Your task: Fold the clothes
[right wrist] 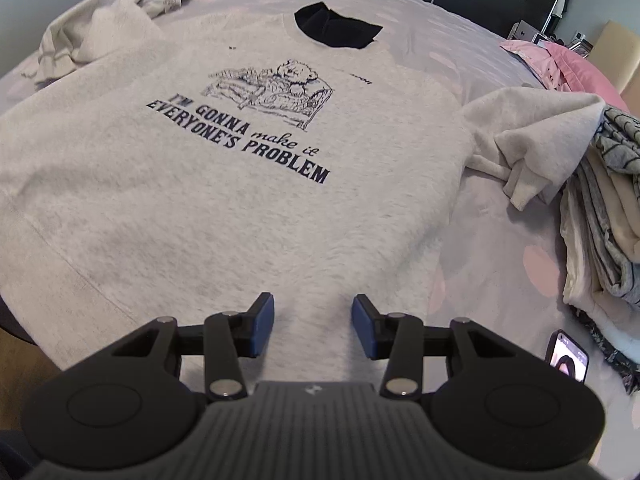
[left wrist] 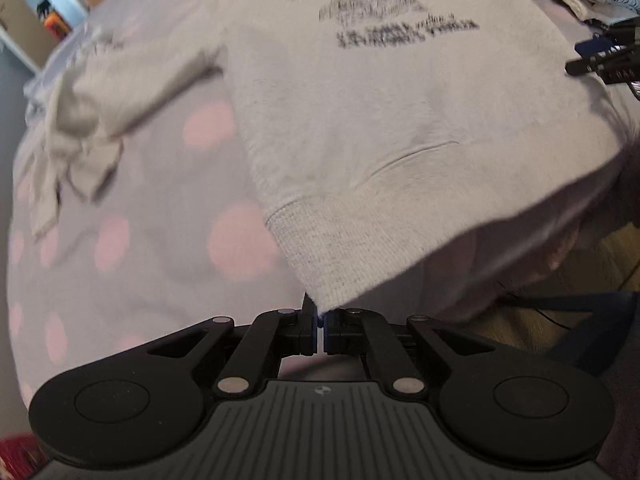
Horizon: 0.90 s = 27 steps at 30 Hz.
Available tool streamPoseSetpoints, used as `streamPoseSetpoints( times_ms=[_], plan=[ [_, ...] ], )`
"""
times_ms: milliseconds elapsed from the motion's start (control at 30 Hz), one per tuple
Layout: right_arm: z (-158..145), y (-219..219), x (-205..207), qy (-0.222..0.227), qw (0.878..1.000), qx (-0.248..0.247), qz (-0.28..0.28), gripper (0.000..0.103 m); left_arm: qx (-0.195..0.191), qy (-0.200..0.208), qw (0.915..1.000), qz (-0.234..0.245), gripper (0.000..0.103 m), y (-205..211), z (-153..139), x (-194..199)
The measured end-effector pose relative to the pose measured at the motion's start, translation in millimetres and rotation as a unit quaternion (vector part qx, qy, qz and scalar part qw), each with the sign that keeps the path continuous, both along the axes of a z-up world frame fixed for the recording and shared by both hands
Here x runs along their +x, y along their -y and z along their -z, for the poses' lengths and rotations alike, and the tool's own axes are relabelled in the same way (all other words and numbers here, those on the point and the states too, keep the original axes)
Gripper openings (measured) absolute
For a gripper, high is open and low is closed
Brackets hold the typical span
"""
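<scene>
Left gripper (left wrist: 319, 330) pinched tight on the ribbed hem corner of the grey sweatshirt (left wrist: 360, 120), lifting that corner off the polka-dot bedspread (left wrist: 160, 240). Sweatshirt spread print-up across the bed. Right gripper (right wrist: 313, 326) wide open, holding nothing, hovering over the hem. Stack of folded laundry (right wrist: 600, 220) and phone (right wrist: 568, 360) at far right.
</scene>
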State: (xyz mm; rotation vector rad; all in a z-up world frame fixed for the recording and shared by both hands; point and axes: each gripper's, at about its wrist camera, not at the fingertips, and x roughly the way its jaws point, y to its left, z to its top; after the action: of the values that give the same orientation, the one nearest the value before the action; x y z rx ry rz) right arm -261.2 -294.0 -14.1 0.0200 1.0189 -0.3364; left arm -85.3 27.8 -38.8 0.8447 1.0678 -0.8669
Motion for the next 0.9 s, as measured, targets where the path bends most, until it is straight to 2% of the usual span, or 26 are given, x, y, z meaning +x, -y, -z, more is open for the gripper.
streamPoseSetpoints(
  times_ms=[100,267,400,533,667,700,733,767,900],
  plan=[
    [1,0,4,-0.009,1.000,-0.002,0.002,0.047,0.015,-0.032,0.9993,-0.015,0.000,-8,11,-2],
    [-7,4,0,0.007,1.000,0.004,-0.003,0.047,-0.003,-0.013,0.9995,-0.028,0.000,-8,5,4],
    [-20,8,-14,0.019,0.999,0.020,-0.020,0.047,-0.006,0.001,1.0000,0.006,0.000,9,1,-2],
    [-27,1,-35,0.013,0.998,0.009,-0.060,0.047,-0.003,0.021,0.9988,0.045,0.001,35,-4,-10],
    [-13,-15,-56,-0.036,0.995,0.006,-0.092,0.049,0.024,0.021,0.9976,0.061,0.001,56,5,-12],
    [-8,-19,-60,-0.052,0.994,0.003,-0.098,0.052,0.030,0.020,0.9972,0.065,0.001,59,7,-12],
    [-2,-20,-62,-0.069,0.993,-0.003,-0.096,0.060,0.035,0.018,0.9970,0.067,0.001,61,10,-11],
    [4,-22,-65,-0.086,0.992,-0.009,-0.094,0.062,0.040,0.015,0.9968,0.067,0.001,62,12,-10],
    [29,-17,-65,-0.137,0.987,-0.017,-0.081,0.062,0.052,0.009,0.9967,0.062,0.001,65,17,-7]
  ],
)
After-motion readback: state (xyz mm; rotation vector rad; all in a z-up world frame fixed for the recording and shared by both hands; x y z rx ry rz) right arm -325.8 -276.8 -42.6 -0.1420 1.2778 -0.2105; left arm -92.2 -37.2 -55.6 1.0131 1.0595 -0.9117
